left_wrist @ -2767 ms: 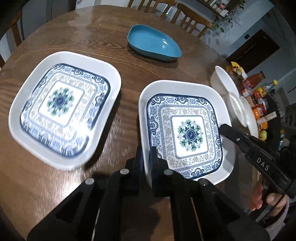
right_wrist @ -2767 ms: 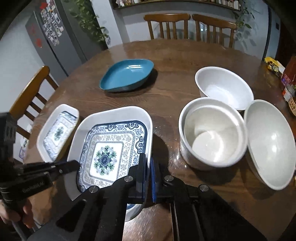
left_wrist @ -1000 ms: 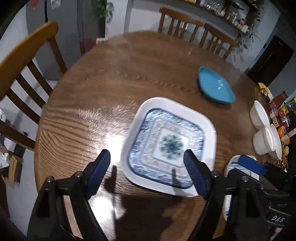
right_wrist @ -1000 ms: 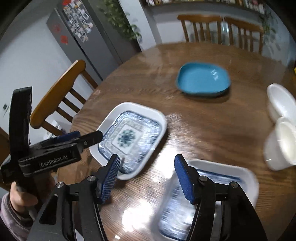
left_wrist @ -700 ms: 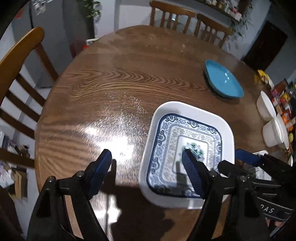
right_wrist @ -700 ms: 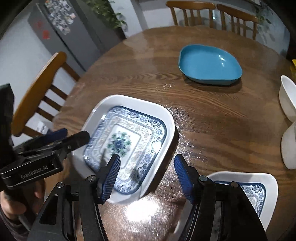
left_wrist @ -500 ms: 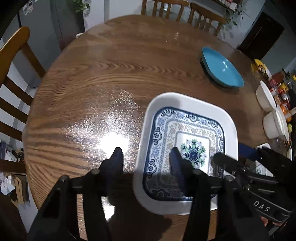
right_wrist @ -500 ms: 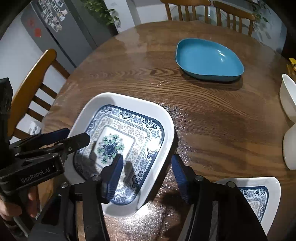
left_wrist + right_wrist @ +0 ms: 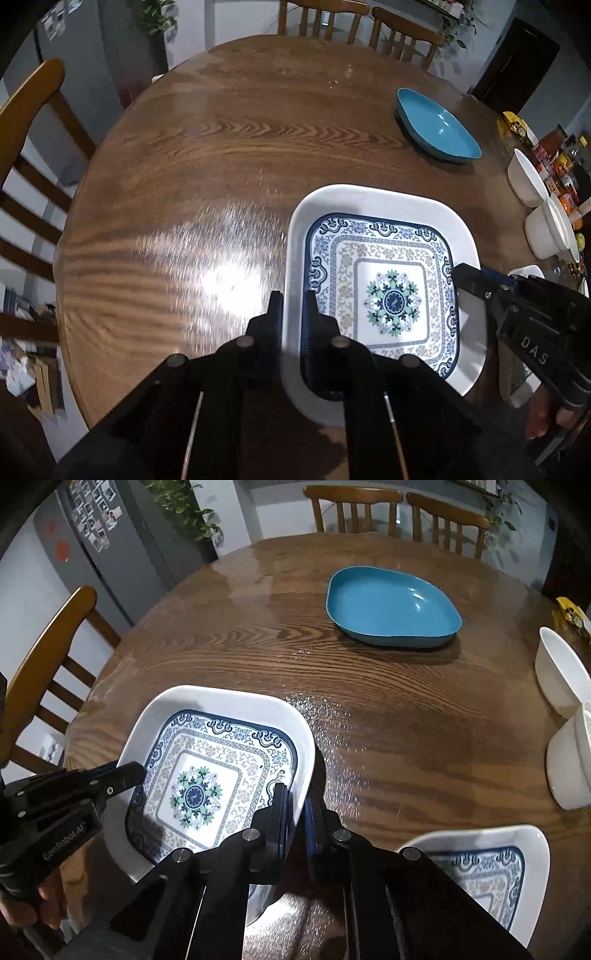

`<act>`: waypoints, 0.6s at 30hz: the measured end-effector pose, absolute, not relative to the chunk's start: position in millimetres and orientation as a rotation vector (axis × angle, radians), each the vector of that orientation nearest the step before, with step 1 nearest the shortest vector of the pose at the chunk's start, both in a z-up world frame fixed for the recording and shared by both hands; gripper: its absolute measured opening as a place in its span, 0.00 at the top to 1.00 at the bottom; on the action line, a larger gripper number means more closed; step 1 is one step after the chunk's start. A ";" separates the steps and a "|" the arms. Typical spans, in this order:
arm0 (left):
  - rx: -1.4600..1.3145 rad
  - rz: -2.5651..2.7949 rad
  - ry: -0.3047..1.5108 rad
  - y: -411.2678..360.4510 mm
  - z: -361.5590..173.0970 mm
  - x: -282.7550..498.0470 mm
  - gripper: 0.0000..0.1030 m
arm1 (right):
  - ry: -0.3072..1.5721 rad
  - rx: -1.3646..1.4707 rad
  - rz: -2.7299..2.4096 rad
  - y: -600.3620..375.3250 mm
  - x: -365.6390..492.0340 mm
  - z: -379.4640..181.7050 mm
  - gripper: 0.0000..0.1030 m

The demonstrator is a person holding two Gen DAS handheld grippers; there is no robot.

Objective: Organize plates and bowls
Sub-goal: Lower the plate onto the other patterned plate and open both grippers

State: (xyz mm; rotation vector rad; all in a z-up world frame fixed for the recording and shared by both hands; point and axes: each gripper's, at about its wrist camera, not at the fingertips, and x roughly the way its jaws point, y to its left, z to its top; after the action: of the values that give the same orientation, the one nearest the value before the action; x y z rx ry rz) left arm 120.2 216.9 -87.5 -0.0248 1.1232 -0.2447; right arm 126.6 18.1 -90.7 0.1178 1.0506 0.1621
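- Round wooden table (image 9: 207, 155) fills both wrist views, its grain glossy under a bright glare, with wooden chairs (image 9: 354, 509) around it and a grey fridge (image 9: 110, 542) at the upper left of the right view.
- My left gripper (image 9: 292, 314) has its fingers pressed onto the left rim of the patterned plate (image 9: 384, 291), one inside the rim and one outside.
- My right gripper (image 9: 297, 805) pinches the opposite rim of that same plate (image 9: 207, 775), again with the rim between the fingers.
- I judge the two-sided grip is there because the plate is wide and shallow; holding both edges should keep it level for a lift.
- That plate sits at lower centre of the left view and lower left of the right view. I cannot tell whether it is resting on the wood or just off it.
- It is square with rounded corners, has a broad white rim, a dark blue scrolled border, pale floral bands and a green-and-blue medallion in the middle.
- A second patterned plate (image 9: 487, 871) with matching decoration lies at the lower right of the right view, partly hidden by my gripper body; stacking the pair looks like the likely aim.
- A blue dish (image 9: 391, 605) sits apart at the upper right of the right view.
- White bowls (image 9: 565, 716) cluster at the right edge, two apparently nested.
- Packets and bottles (image 9: 554, 162) crowd the far right edge of the left view.
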 end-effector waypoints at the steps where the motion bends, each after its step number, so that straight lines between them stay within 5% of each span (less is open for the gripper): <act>1: -0.039 -0.245 1.120 220.5 -85.3 114.8 0.93 | 1.047 0.121 0.164 19.3 124.2 -89.2 0.91; 18: -0.062 -0.190 0.998 190.0 -7.7 7.3 0.94 | 0.949 0.133 0.314 -11.7 31.4 -32.1 0.91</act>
State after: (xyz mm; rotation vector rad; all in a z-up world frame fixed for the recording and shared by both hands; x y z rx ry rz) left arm 7.3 190.0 -7.7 -0.0621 0.9981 -0.1902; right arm 31.4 -11.7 -32.1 0.1331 0.9491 0.3140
